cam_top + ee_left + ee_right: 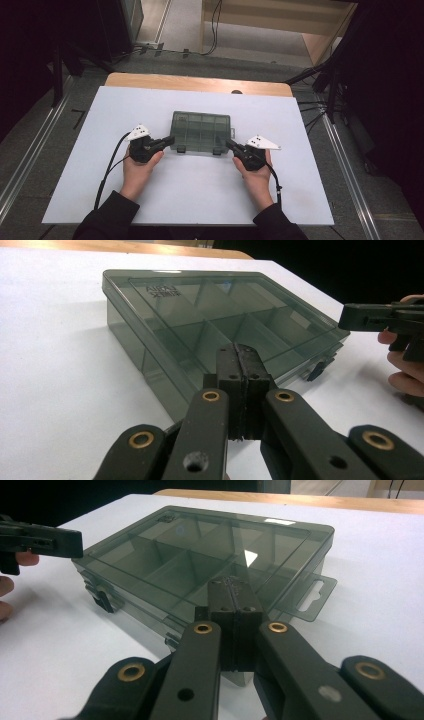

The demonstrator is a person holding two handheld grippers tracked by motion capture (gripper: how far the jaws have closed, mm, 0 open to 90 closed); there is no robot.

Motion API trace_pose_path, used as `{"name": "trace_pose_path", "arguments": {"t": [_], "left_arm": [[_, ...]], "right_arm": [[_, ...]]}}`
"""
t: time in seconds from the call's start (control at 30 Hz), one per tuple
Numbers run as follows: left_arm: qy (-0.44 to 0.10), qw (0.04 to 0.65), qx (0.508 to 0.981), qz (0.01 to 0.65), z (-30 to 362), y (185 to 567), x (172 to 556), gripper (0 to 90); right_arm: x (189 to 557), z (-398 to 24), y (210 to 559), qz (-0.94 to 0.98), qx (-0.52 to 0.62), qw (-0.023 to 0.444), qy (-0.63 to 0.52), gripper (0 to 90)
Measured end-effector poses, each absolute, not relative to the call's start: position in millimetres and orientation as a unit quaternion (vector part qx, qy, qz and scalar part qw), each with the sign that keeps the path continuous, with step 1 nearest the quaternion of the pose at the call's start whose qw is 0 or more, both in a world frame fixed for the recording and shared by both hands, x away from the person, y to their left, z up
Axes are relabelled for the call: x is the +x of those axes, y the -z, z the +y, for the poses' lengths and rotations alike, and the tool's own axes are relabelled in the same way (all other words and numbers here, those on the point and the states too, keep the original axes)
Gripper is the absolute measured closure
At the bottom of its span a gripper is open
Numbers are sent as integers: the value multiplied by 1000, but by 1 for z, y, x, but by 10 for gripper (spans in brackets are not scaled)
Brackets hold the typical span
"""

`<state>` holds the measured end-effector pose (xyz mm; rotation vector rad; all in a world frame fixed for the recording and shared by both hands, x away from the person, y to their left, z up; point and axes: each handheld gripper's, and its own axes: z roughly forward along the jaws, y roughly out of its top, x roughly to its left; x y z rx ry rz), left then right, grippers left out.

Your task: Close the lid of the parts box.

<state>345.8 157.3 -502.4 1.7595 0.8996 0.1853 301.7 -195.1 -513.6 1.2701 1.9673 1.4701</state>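
Because the white rectangular tabletop is bare apart from one item, the smoky grey translucent plastic compartment box sits square at its middle, lid down and latches facing the person, within easy reach of both hands. It lies flat, its dividers visible through the lid, with a hang tab at one end. Each hand holds its tool low and angled inward toward a front corner, probably to work the two small dark latches. The black two-jaw left gripper has its jaws pressed together on nothing, tips just beside the box's front left corner. The black two-jaw right gripper is likewise closed and empty, near the front right corner.
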Motion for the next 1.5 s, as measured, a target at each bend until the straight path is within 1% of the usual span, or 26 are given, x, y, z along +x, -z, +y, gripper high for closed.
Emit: {"name": "trace_pose_path", "arguments": {"t": [0.37, 0.4, 0.43, 0.5, 0.57, 0.6, 0.63, 0.67, 0.7, 0.73, 0.8, 1.13, 1.5], "left_arm": [[-79, 544, 744, 379, 158, 502, 346, 888], [-77, 544, 744, 380, 158, 501, 345, 884], [-71, 546, 744, 380, 159, 500, 345, 844], [-80, 544, 743, 382, 160, 497, 342, 737], [-82, 545, 744, 377, 159, 495, 340, 546], [-90, 544, 744, 376, 159, 494, 338, 442], [-97, 543, 747, 373, 158, 493, 336, 328], [-99, 543, 746, 372, 158, 492, 334, 230], [-97, 546, 748, 365, 159, 491, 332, 136], [-100, 546, 749, 361, 160, 491, 331, 62], [-106, 547, 750, 355, 163, 489, 326, 0], [-133, 542, 749, 358, 188, 485, 309, 0], [-153, 546, 733, 376, 229, 482, 290, 0]], "right_arm": [[301, -193, 514, 698, 460, 181, -518, 876], [301, -193, 514, 699, 456, 182, -520, 817], [300, -194, 512, 699, 451, 180, -525, 745], [298, -196, 508, 696, 439, 176, -540, 592], [295, -197, 502, 692, 430, 183, -550, 401], [294, -197, 500, 692, 429, 187, -549, 287], [293, -196, 498, 693, 432, 195, -543, 148], [292, -196, 497, 700, 431, 195, -534, 36], [292, -197, 497, 703, 430, 193, -533, 0], [290, -200, 498, 702, 429, 188, -537, 0], [288, -204, 498, 697, 429, 185, -544, 0], [272, -232, 501, 687, 440, 200, -542, 0], [248, -262, 501, 682, 447, 212, -539, 0]]}}
